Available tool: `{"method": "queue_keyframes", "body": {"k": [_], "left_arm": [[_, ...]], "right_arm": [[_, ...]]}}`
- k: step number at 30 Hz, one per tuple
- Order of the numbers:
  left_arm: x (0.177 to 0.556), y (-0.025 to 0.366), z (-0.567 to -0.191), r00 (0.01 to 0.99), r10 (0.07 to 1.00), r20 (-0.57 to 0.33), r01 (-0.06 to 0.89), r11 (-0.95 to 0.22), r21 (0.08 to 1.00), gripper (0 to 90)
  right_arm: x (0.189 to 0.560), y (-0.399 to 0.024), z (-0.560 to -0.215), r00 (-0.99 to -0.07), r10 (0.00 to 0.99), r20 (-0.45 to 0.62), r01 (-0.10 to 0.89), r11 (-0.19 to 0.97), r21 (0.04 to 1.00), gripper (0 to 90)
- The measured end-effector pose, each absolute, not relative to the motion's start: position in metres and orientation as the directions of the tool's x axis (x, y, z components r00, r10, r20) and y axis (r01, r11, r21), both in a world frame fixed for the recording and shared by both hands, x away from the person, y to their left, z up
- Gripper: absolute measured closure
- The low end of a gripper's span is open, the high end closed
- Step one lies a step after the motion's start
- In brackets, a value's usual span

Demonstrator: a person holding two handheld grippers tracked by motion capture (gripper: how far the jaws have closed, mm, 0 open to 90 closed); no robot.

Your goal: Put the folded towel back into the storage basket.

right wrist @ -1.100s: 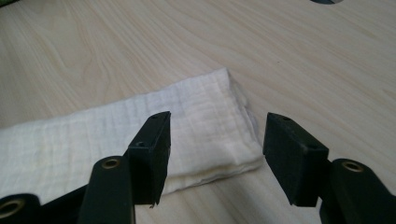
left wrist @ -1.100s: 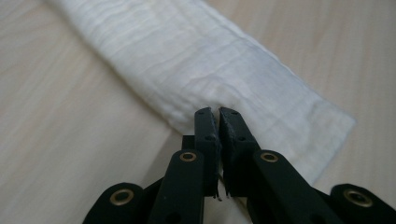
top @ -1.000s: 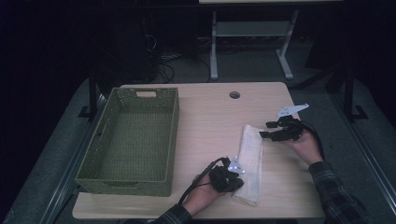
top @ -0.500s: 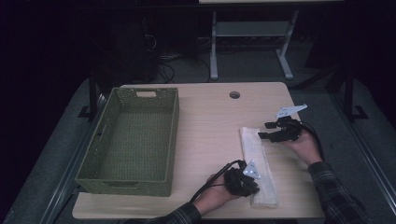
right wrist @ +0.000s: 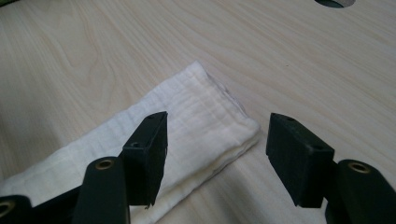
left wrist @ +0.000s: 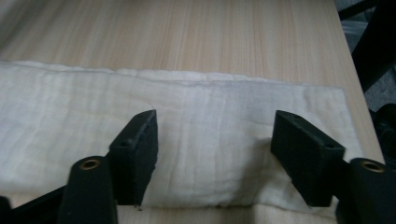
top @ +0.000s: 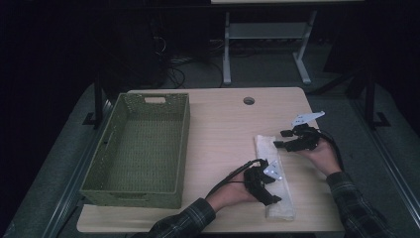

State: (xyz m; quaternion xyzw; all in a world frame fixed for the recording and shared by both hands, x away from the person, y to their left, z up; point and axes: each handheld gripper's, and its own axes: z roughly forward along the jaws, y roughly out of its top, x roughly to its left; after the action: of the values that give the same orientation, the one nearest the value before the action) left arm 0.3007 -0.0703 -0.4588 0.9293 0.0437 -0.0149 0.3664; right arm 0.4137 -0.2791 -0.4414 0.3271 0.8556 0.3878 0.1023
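Folding this white cloth [top: 274, 178] looks like the work in hand, and it now lies as a long narrow strip on the right side of the table [top: 223, 129], well apart from the green woven basket [top: 143, 148] on the left. Your left gripper [top: 270, 196] sits over the near end of the strip; its jaws have just been opening and now stand wide apart, with the cloth [left wrist: 187, 121] flat beneath them and nothing pinched. Your right gripper [top: 283, 140] hovers at the far end with its jaws apart too, straddling the folded corner [right wrist: 224, 126] without pressing on it.

If the next fold brings one end over the other, take your grip cleanly. Lower each gripper until one jaw slides under all the layers at the edge, not just the top one; the far end shows several stacked layers, and catching only some will let the fold slip open. Grip near the corners or the middle of the short edge so the strip lifts evenly. Close firmly before you lift, keep both hands level, and carry the end straight along the strip so the long edges stay lined up. Set it down gently, then let go only once the layers rest flat.
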Motion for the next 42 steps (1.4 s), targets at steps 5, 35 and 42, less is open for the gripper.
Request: {"method": "queue_keyframes", "body": {"k": [5,35,42], "left_arm": [[0.300,-0.073,-0.467,0.997,0.065,-0.045,0.078,-0.740,0.668,24.4],[0.299,-0.062,-0.462,0.989,0.094,-0.115,0.147,-0.743,0.654,78.2],[0.299,-0.062,-0.462,0.987,0.102,-0.124,0.158,-0.739,0.655,78.5]], "right_arm": [[0.413,-0.280,-0.441,-0.767,0.637,0.076,0.475,0.485,0.734,38.7],[0.445,-0.238,-0.460,-0.901,0.412,0.133,0.384,0.618,0.686,32.6],[0.442,-0.232,-0.468,-0.924,0.371,0.092,0.336,0.676,0.656,30.5]]}}
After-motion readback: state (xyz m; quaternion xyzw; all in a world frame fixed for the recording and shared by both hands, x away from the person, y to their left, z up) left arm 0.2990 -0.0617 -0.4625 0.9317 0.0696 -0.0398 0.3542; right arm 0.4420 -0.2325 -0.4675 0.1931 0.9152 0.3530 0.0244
